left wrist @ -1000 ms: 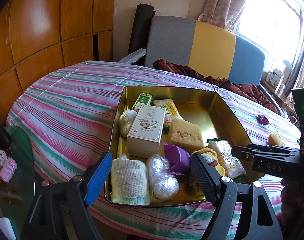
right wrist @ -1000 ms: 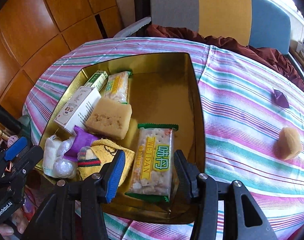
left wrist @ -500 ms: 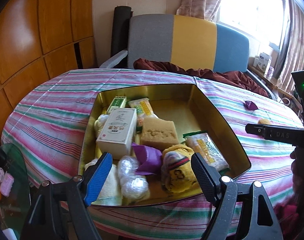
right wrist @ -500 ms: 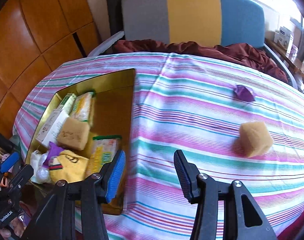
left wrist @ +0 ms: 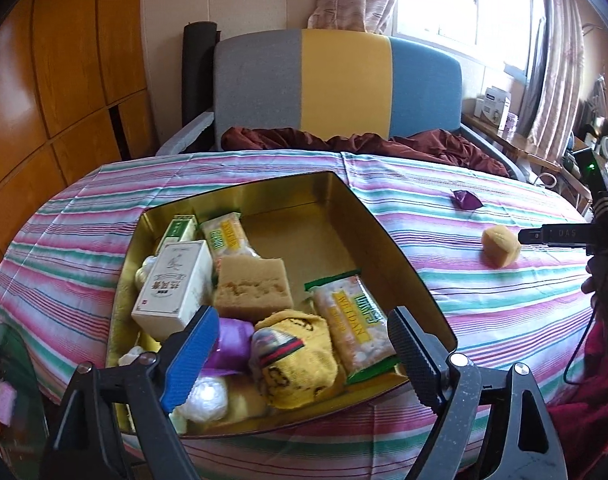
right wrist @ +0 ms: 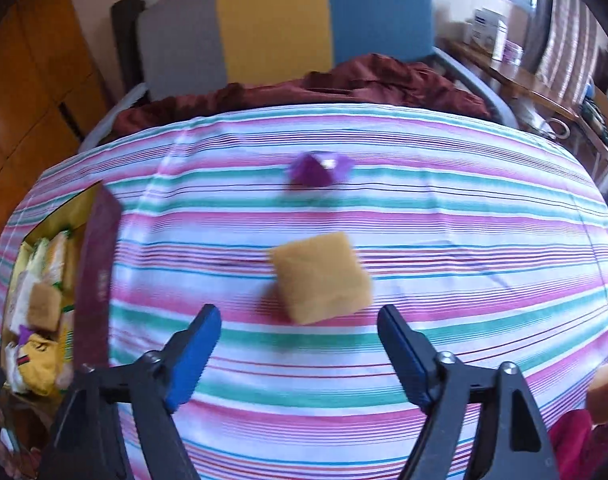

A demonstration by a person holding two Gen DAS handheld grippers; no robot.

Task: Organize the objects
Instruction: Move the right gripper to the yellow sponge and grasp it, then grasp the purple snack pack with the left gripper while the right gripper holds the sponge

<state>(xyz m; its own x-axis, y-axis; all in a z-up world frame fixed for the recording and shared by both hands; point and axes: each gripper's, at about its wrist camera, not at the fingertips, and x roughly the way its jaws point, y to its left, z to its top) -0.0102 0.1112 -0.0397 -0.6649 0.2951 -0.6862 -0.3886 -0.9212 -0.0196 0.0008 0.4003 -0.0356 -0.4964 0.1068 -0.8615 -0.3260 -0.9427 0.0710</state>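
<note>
Nearest in the left wrist view, the left gripper point(left wrist: 300, 344) hangs with its fingers spread wide and nothing between them, poised over the near end of the gold tin point(left wrist: 399, 248); its blue pad hides part of the purple wrapper point(left wrist: 232, 342) and the white balls beneath. Inside the tin lie a yellow sock point(left wrist: 300, 356), a cracker packet point(left wrist: 357, 326), a tan sponge point(left wrist: 252, 284) and a white box point(left wrist: 174, 288), with further packets half buried behind them. Out on the striped tablecloth point(left wrist: 483, 308) sits the loose yellow sponge point(left wrist: 499, 246), well apart from the tin, and beyond it a small purple object point(left wrist: 465, 200). Over in the right wrist view, the right gripper point(right wrist: 300, 340) is likewise parted and empty, just short of that sponge point(right wrist: 321, 278), which is blurred. The tin is cut off at the frame's left edge, and another tan object at the lower right edge is mostly cropped. Farthest back stands the tricolour sofa point(left wrist: 335, 84).
</note>
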